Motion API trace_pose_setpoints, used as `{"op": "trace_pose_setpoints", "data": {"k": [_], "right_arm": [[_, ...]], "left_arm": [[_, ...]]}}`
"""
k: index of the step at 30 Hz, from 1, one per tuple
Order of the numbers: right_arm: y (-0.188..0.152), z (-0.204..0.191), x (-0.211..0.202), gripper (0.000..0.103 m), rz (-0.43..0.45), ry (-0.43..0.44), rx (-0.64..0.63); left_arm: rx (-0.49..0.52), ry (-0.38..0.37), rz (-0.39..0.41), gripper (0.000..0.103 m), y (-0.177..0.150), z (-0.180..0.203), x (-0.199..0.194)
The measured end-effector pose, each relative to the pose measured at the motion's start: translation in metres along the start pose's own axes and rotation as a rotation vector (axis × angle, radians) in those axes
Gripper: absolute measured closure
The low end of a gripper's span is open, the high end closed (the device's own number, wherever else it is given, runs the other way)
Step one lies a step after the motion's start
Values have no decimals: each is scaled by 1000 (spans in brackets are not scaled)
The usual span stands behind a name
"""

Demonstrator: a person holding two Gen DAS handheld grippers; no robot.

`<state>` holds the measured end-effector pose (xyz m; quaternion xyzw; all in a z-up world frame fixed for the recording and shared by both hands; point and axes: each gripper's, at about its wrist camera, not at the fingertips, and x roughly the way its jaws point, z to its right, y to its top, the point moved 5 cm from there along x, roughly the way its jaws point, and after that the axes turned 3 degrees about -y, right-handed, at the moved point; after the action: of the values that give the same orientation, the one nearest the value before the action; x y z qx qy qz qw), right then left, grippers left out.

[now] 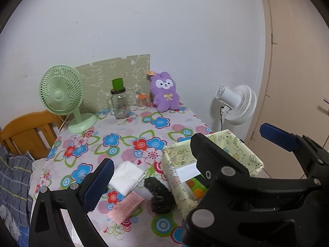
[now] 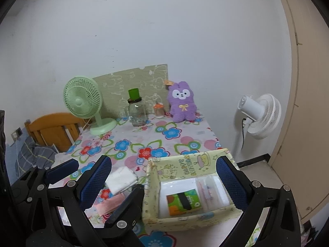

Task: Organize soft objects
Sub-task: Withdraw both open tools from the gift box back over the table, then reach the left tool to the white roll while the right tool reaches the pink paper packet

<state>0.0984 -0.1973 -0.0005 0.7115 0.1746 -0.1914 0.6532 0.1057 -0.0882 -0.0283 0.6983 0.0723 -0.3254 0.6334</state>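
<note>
Both my grippers, left (image 1: pixel 185 152) and right (image 2: pixel 164 181), gape wide, empty. White cloth (image 1: pixel 127 178) lies left of box (image 1: pixel 170 177); approach low, pinch its fold, w/o snagging tablecloth (image 1: pixel 123 135).

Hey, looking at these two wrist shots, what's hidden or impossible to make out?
- Dark fuzzy object: visible in the left wrist view; in the right wrist view a black gripper frame hides it.
- Box contents: left view, the other gripper's body blocks most of the inside.
- Pink cloth: right view, only a strip shows between gripper parts.
- Small jar contents: too small in both views.
</note>
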Motion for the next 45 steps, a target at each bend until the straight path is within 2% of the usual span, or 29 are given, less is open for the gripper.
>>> {"op": "trace_pose_setpoints", "data": {"k": [19,33,45], "right_arm": [[-14,-58,6,0,-29,69,-51],[-44,-89,24,3,-54,101,-64],[-78,-106,48,7,-83,96,-64]], "left_arm": [[-40,62,31,1,-21,-51,-15],[-101,93,-4,2,-54,-83,-5],[-119,145,-56,8,-90,-107,12]]}}
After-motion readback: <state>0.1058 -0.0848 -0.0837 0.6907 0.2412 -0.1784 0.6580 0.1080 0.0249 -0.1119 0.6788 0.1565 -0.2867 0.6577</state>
